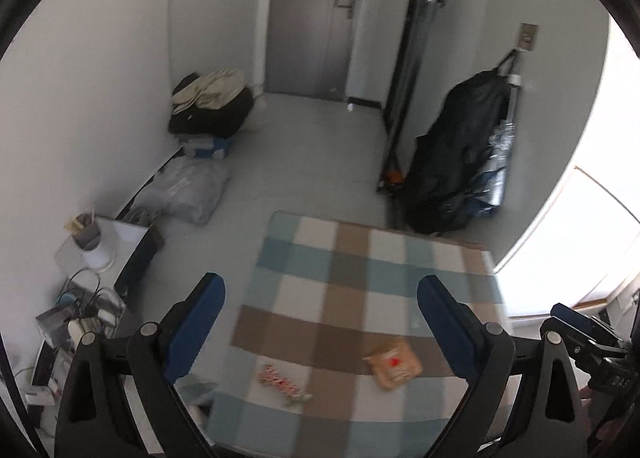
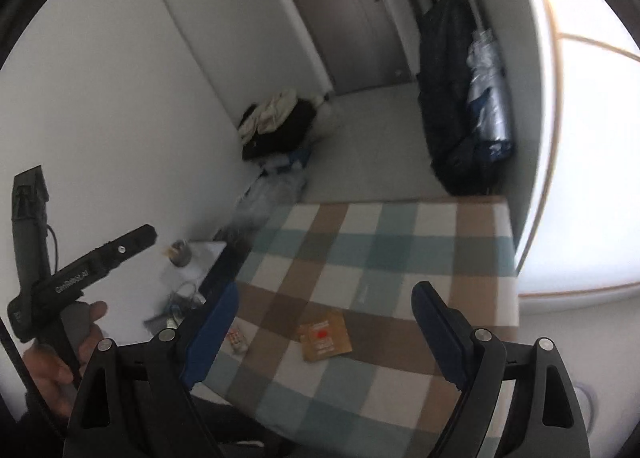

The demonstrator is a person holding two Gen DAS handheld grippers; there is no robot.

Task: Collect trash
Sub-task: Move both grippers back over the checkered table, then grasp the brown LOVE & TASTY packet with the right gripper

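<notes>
Orange snack wrapper (image 1: 394,364) lies flat on the checked rug (image 1: 360,258), near its front edge. Red-and-white candy wrapper (image 1: 282,378) just to its left, apart, also on rug. Left gripper (image 1: 320,314) hangs above them, fingers spread wide, nothing btwn. Right gripper (image 2: 324,322) also wide, empty, w/ jaws still opening slightly. Black bag (image 1: 460,154) leans on right wall; clear plastic bag (image 1: 188,190) by left wall.

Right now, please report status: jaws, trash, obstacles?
Left gripper and right gripper empty, jaws wide. Orange wrapper and striped wrapper lie on checked rug. Nothing blocks them.
</notes>
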